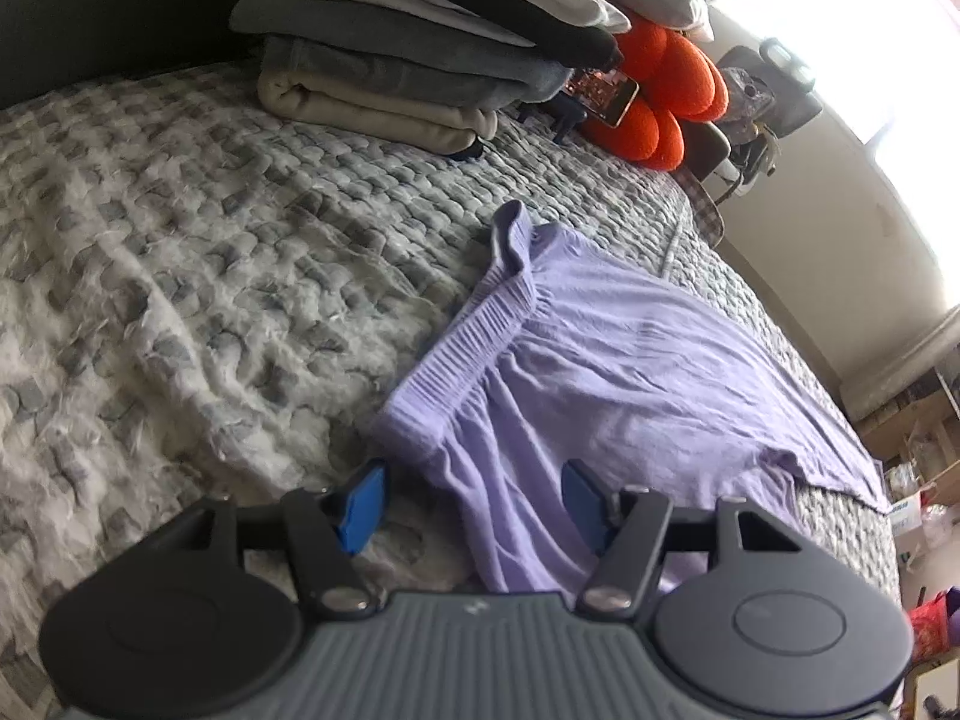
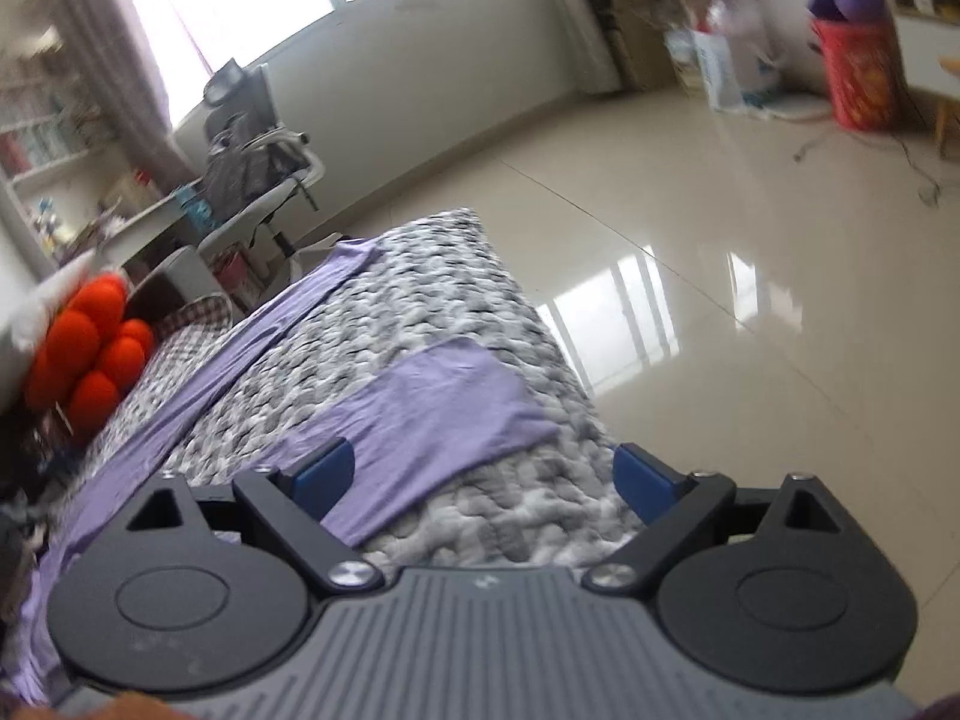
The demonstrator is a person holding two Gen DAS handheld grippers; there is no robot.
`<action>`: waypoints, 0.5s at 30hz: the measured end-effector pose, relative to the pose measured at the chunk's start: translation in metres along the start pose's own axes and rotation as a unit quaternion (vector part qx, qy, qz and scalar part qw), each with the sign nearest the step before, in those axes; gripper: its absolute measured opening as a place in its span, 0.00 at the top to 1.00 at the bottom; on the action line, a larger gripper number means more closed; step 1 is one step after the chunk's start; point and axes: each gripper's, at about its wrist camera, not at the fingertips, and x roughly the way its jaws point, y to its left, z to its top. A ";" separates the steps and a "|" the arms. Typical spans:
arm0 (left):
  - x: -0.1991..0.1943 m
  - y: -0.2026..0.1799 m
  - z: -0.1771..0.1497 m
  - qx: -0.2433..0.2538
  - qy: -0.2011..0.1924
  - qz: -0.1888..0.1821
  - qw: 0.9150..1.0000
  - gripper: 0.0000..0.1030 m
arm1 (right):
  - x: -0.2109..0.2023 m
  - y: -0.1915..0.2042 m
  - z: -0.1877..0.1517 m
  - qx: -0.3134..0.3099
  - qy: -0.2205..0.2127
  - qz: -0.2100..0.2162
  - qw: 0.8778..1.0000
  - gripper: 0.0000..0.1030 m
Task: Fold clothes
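Observation:
Lilac trousers lie spread on the quilted bed cover, with the ribbed elastic waistband towards the left. My left gripper hovers low at the waistband's near corner. Fabric lies between its blue fingers, but the pads stand apart from it, so it is open. In the right wrist view one trouser leg end lies flat near the bed's edge and the other leg runs away to the left. My right gripper is wide open just above the near leg end, holding nothing.
A stack of folded clothes sits at the head of the bed beside an orange cushion and a phone. Past the bed edge are shiny floor tiles, an office chair and a red bin.

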 end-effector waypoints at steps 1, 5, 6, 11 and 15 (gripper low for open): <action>0.000 0.001 0.001 -0.004 -0.001 0.001 1.000 0.42 | 0.002 -0.005 0.000 0.014 0.003 0.005 1.000 0.17; -0.001 0.004 0.003 -0.018 -0.001 0.003 1.000 0.47 | 0.013 -0.025 0.002 0.082 0.018 0.019 0.996 0.26; -0.001 0.005 0.003 -0.020 -0.001 0.003 1.000 0.48 | 0.015 -0.030 0.003 0.101 0.022 0.023 0.994 0.26; -0.005 0.006 0.007 -0.022 -0.009 0.009 1.000 0.51 | 0.024 -0.042 0.005 0.154 0.022 0.035 0.987 0.29; -0.004 0.009 0.008 -0.023 -0.005 0.013 1.000 0.54 | 0.028 -0.038 0.009 0.160 0.019 0.038 0.986 0.31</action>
